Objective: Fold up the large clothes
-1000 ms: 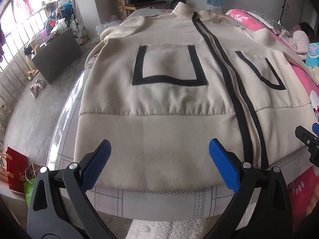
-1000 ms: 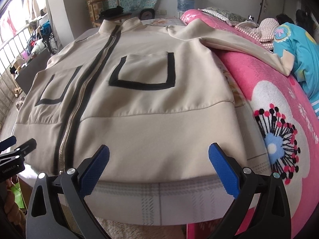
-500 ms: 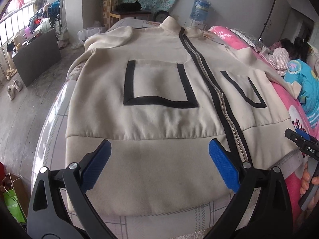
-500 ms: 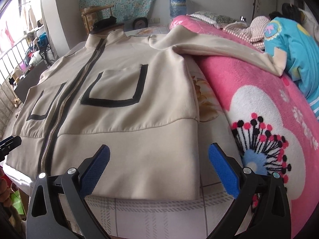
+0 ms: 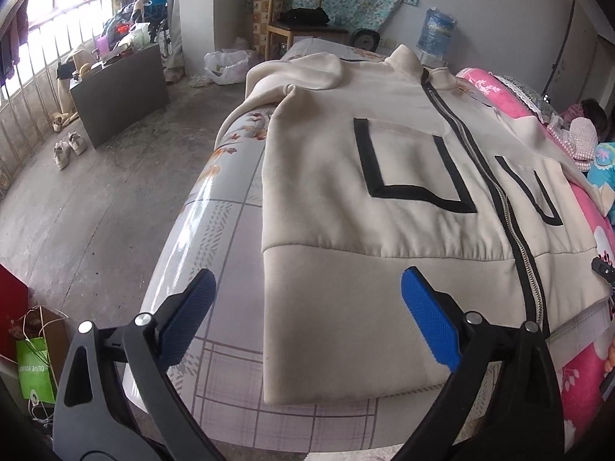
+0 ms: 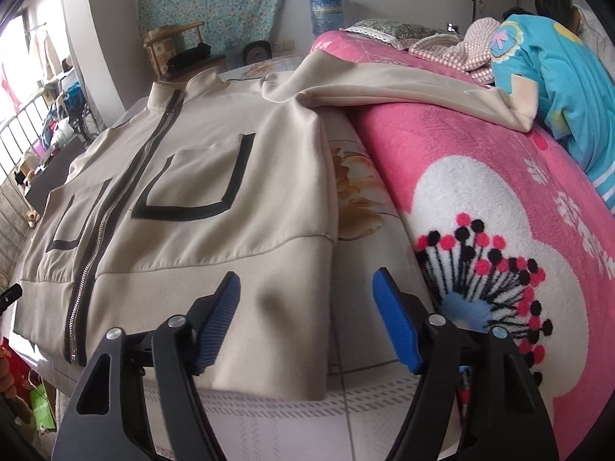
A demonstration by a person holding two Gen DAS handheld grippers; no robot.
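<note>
bed [image 5: 230,238] carries beige jacket [image 5: 384,207] flat, zipped, hem near. my left gripper [image 5: 307,322] straddles near left hem corner, jaws closing, nothing gripped. my right gripper [image 6: 307,322] straddles near right corner, closing, pads clear.

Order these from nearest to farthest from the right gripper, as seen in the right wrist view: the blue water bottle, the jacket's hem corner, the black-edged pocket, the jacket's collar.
1. Hem corner: directly under the right gripper, whose jaws are closing.
2. Black-edged pocket: farther up, left of centre.
3. Collar: at the jacket's far end.
4. Blue water bottle: beyond the bed, by the wall.
</note>
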